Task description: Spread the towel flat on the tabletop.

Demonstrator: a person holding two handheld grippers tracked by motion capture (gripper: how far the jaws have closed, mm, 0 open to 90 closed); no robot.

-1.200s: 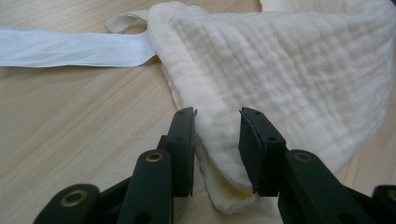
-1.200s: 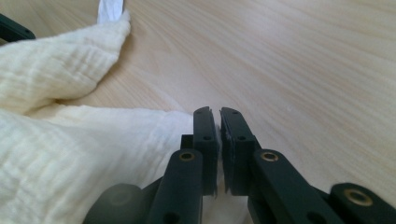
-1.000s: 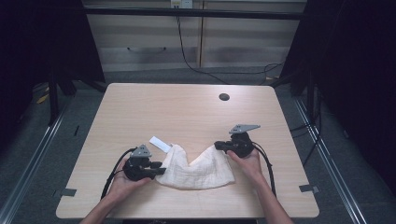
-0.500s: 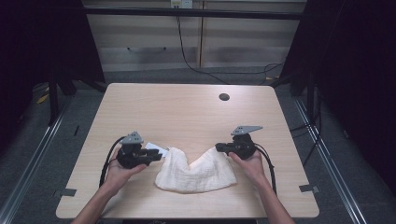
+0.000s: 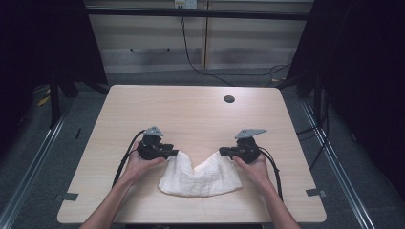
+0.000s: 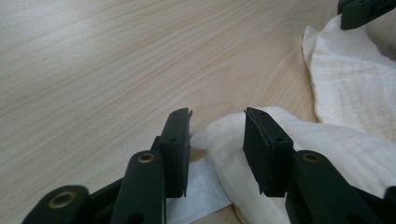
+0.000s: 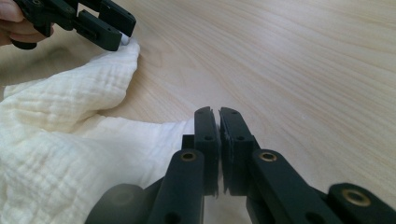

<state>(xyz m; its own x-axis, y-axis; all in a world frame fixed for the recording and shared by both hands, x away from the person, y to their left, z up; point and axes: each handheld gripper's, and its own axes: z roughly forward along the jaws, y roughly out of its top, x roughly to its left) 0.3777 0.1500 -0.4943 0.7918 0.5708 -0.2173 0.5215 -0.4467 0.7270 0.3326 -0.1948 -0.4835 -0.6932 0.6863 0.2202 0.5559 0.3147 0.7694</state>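
A white crinkled cloth [image 5: 198, 175] lies bunched on the wooden table [image 5: 191, 114] near its front edge, with two corners raised toward the far side. My left gripper [image 5: 175, 153] sits at the cloth's left corner. In the left gripper view its jaws [image 6: 217, 114] stand apart and have just been opening. The cloth corner [image 6: 224, 135] lies loose between them, over a white label [image 6: 201, 186]. My right gripper [image 5: 222, 152] is shut on the cloth's right corner, and the fabric edge [image 7: 180, 128] runs in between its closed jaws [image 7: 215, 112].
A dark round hole [image 5: 229, 99] sits in the tabletop at the far right. Grey tape marks [image 5: 69, 196] [image 5: 315, 192] lie near the front corners. Cables trail from both grippers toward the person. Cabinets and dark curtains stand behind the table.
My left gripper moved away from the person, then right to the cloth's left corner, now covering the white label. Its jaws stand wider. The right gripper kept still.
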